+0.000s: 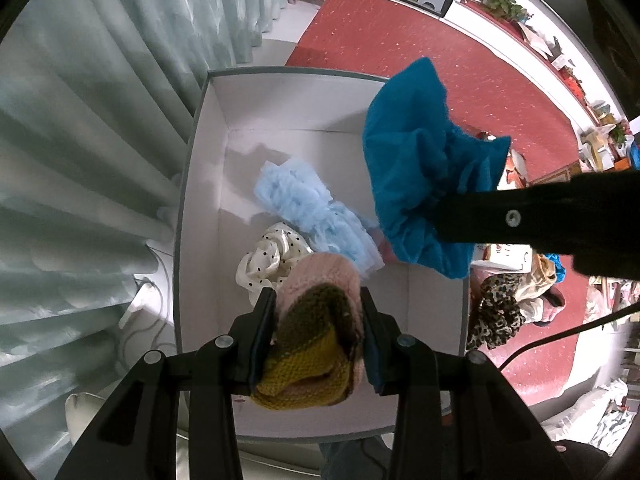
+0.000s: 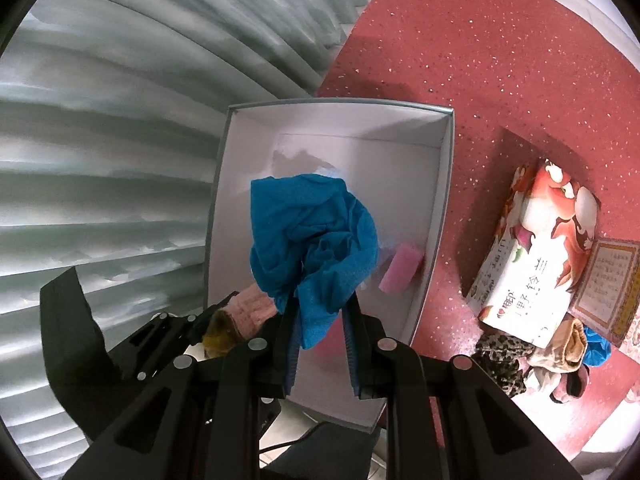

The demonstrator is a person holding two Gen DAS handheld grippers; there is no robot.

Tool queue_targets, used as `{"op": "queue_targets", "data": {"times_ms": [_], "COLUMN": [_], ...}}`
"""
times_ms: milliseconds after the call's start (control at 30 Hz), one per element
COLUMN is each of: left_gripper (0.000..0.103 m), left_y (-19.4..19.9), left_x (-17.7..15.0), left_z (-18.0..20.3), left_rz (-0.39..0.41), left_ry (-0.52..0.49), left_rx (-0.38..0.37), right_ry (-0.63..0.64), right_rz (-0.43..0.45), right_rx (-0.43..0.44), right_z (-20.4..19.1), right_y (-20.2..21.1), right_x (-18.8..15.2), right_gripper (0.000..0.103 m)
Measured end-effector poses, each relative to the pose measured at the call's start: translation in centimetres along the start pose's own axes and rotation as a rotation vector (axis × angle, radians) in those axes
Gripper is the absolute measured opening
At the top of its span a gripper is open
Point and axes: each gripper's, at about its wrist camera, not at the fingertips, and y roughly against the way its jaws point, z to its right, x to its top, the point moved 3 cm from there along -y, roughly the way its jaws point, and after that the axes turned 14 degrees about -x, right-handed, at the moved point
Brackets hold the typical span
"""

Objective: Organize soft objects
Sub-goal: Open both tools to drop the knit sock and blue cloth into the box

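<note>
A white open box (image 1: 208, 168) stands on the floor. In it lie a fluffy light blue piece (image 1: 308, 208), a white polka-dot scrunchie (image 1: 268, 260) and a pink sponge (image 2: 400, 268). Over the box's near end, my left gripper (image 1: 318, 296) is shut on a rolled knit bundle (image 1: 316, 344) of pink, olive and mustard. My right gripper (image 2: 320, 300) is shut on a crumpled teal cloth (image 2: 308, 232) that hangs above the middle of the box (image 2: 436, 184). In the left wrist view the same teal cloth (image 1: 420, 184) sticks out of the right gripper (image 1: 448, 208), which comes in from the right.
A pale pleated curtain (image 1: 80, 160) runs along the box's left side. On the red floor (image 1: 400, 40) to the right are a printed carton (image 2: 536, 248) and a heap of soft items with a leopard-print piece (image 2: 500, 360). Shelves line the far wall.
</note>
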Motion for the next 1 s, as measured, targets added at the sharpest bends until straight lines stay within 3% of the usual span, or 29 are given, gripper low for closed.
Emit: {"op": "queue_targets", "data": {"times_ms": [433, 733, 900, 933, 1000], "left_gripper": [0.043, 0.045, 0.052, 0.055, 0.068], "left_y": [-1.7, -2.3, -2.5, -2.6, -2.6], "left_x": [1.2, 1.4, 1.3, 1.3, 1.4], "left_z": [-0.7, -0.9, -0.7, -0.6, -0.4], "left_rz": [-0.020, -0.034, -0.042, -0.045, -0.049], "left_ry": [0.049, 0.046, 0.039, 0.038, 0.035], "left_rx": [-0.009, 0.000, -0.009, -0.009, -0.016], "right_ry": [0.007, 0.012, 0.004, 0.002, -0.004], "right_rz": [0.000, -0.014, -0.021, -0.024, -0.022], "right_rx": [-0.064, -0.063, -0.044, -0.044, -0.046], "right_z": [0.5, 0.2, 0.3, 0.4, 0.6], "right_y": [-1.9, -2.7, -2.9, -2.8, -2.8], "right_x": [1.0, 1.3, 1.3, 1.3, 1.2], "right_gripper": [0.021, 0.021, 0.022, 0.023, 0.046]}}
